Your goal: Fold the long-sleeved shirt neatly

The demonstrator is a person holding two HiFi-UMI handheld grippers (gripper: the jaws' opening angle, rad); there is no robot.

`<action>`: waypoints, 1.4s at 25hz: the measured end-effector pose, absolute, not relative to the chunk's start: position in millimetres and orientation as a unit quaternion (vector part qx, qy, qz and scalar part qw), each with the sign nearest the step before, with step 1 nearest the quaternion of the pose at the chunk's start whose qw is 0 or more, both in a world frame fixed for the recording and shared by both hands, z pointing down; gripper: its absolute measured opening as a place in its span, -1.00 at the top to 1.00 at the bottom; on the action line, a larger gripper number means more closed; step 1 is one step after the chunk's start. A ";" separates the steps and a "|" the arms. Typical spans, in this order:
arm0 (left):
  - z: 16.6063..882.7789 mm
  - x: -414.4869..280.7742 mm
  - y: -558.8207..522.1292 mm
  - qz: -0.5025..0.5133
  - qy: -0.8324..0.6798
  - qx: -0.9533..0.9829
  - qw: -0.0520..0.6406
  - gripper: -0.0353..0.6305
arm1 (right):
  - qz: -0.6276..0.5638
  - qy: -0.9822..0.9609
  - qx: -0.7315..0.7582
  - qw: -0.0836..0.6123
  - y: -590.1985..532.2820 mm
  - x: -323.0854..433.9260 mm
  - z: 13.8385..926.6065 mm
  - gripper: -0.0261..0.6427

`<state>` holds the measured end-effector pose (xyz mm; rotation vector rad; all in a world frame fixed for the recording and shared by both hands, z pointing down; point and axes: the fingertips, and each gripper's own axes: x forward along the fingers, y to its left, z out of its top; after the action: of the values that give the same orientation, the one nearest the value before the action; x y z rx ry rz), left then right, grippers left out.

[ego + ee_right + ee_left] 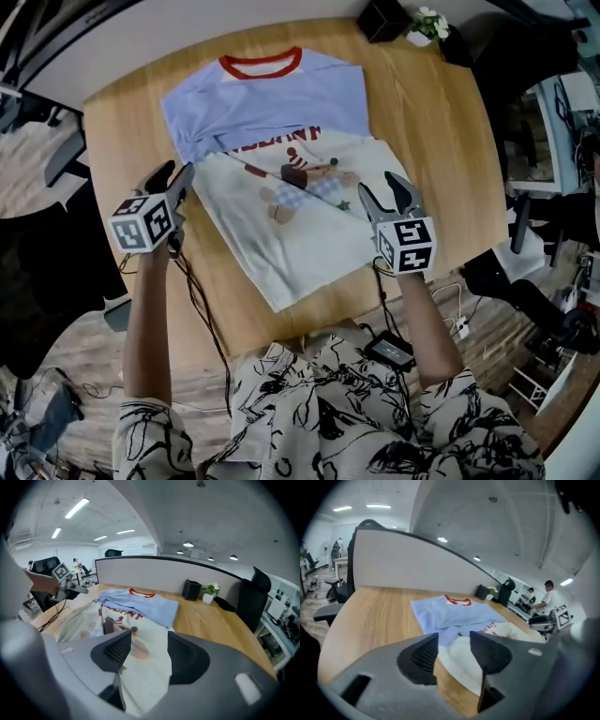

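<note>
The long-sleeved shirt (281,187) lies flat on the wooden table (122,131). Its top is pale blue with a red collar, its white body carries a cartoon print, and the sleeves are folded in over it. My left gripper (178,173) hovers beside the shirt's left edge, open with nothing between its jaws (453,641). My right gripper (380,192) is over the shirt's right edge, also open and empty (149,639). In both gripper views the shirt (454,613) (140,609) lies beyond the jaws, not touched.
A black box (382,17) and a small potted plant (427,23) stand at the table's far right. Cables (202,309) and a black device (389,349) hang at the near edge. A grey divider panel (408,559) runs behind the table; office chairs stand around.
</note>
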<state>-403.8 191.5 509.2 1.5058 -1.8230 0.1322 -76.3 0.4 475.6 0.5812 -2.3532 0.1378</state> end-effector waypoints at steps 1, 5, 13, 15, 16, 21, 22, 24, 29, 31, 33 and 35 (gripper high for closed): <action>497.3 -378.1 204.3 0.048 -0.707 0.603 0.366 0.14 | 0.056 -0.905 0.232 0.353 -10.4 -55.2 477.2 0.13; 478.8 -271.3 261.5 0.067 -0.703 0.615 0.352 -0.07 | 0.072 -0.893 0.233 0.378 -38.9 14.8 492.0 -0.03; 514.9 -95.4 328.6 0.118 -0.698 0.575 0.411 -0.17 | 0.055 -0.893 0.200 0.400 -56.0 110.5 494.7 -0.07; 526.0 -70.9 333.7 0.167 -0.702 0.566 0.399 -0.16 | 0.034 -0.892 0.175 0.416 -50.2 124.7 505.0 -0.07; 531.9 -61.5 334.4 0.191 -0.703 0.562 0.392 -0.16 | 0.030 -0.891 0.163 0.422 -46.3 130.0 514.1 -0.07; 542.3 -48.8 338.3 0.270 -0.725 0.523 0.357 0.18 | 0.099 -0.902 0.127 0.400 -25.7 132.8 538.7 0.02; 543.1 -49.1 338.7 0.278 -0.729 0.515 0.356 0.37 | 0.103 -0.901 0.123 0.404 -25.5 133.6 542.3 0.06; 545.8 -50.7 339.7 0.282 -0.736 0.500 0.360 0.86 | 0.102 -0.894 0.126 0.418 -30.8 137.5 552.3 0.13; 547.3 -61.1 350.5 0.278 -0.746 0.482 0.366 0.87 | 0.132 -0.883 0.168 0.417 -49.5 145.4 565.5 0.38; 546.6 -64.3 357.7 0.278 -0.749 0.478 0.365 0.87 | 0.147 -0.880 0.171 0.417 -47.5 145.9 569.4 0.45; 543.6 -68.9 365.1 0.277 -0.754 0.475 0.359 0.87 | 0.161 -0.880 0.165 0.416 -40.6 144.0 569.2 0.74; 535.1 -77.1 373.4 0.283 -0.765 0.469 0.340 0.87 | 0.165 -0.880 0.157 0.417 -28.6 142.8 564.0 0.77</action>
<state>-77.1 373.4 535.1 1.2206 -1.9898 0.7361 142.8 -28.6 564.0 0.3941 -2.2075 0.4137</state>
